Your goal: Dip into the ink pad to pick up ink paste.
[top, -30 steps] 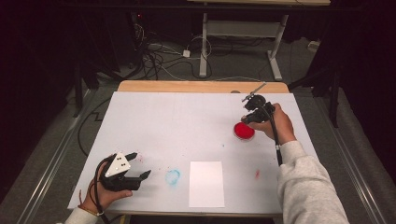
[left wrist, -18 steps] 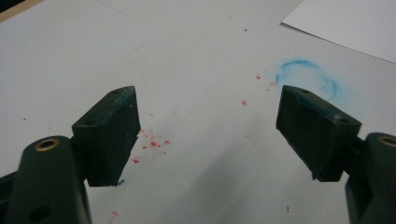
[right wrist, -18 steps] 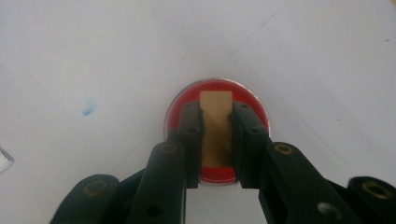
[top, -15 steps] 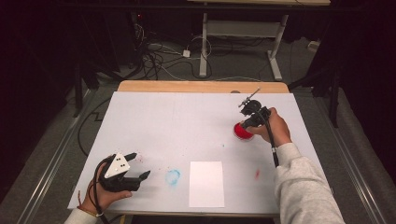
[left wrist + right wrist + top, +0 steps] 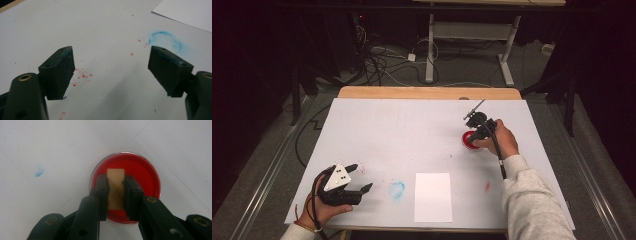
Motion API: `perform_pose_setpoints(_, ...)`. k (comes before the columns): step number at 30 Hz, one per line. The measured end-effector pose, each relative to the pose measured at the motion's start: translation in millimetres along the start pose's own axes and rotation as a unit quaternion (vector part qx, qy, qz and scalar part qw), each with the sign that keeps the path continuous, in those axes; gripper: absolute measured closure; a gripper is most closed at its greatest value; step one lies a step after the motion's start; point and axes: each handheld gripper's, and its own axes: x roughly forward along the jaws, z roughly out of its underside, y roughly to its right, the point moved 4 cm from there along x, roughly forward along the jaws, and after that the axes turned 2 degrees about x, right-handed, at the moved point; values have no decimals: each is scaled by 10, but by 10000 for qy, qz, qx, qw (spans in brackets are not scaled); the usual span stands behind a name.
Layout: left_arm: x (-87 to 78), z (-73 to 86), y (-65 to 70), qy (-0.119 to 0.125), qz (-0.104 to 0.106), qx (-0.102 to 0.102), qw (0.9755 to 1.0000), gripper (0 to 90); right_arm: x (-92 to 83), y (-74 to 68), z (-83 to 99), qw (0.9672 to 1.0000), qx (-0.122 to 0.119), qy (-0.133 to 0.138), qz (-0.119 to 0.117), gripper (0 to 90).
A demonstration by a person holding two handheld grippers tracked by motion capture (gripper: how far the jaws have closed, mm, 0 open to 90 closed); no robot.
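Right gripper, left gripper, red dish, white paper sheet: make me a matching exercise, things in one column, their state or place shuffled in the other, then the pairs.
Things:
1 right gripper
2 left gripper
3 red dish
4 white paper sheet

States or places:
A jaws wide open, nothing between them
B lies at the table's near edge
C shut on a tan block
D directly under the tan block

Pairs: 1-C, 2-A, 3-D, 4-B

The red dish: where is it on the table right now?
In the high view the red dish sits on the table's right side, toward the far edge, directly under the right gripper, whose jaws hold a tan block over it.
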Motion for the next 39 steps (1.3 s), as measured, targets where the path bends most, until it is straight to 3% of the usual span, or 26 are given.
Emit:
perform_pose_setpoints(26, -14, 2, 6, -18, -36, -42, 10000, 211, 1, -28, -13, 9998, -47, -88, 142, 762)
perform_pose_setpoints(27, -9, 2, 4, -26, -38, -44, 10000, 211, -17, -22, -19, 9996, -81, -89, 236, 762)
perform_pose_setpoints(29, -1, 1, 6, -44, -42, -46, 10000, 211, -108, -32, -38, 9999, -29, 12, 157, 762)
perform_pose_setpoints(33, 1, -1, 12, -57, -34, -27, 10000, 210, -350, 1, -93, 9993, -184, 182, 268, 762)
perform_pose_setpoints(36, -7, -5, 17, -44, -34, -31, 10000, 210, -527, 14, -120, 9991, -146, 267, 310, 761)
perform_pose_setpoints(39, -8, -7, 21, -36, -31, -32, 10000, 210, -684, 37, -146, 9982, -292, 316, 427, 761)
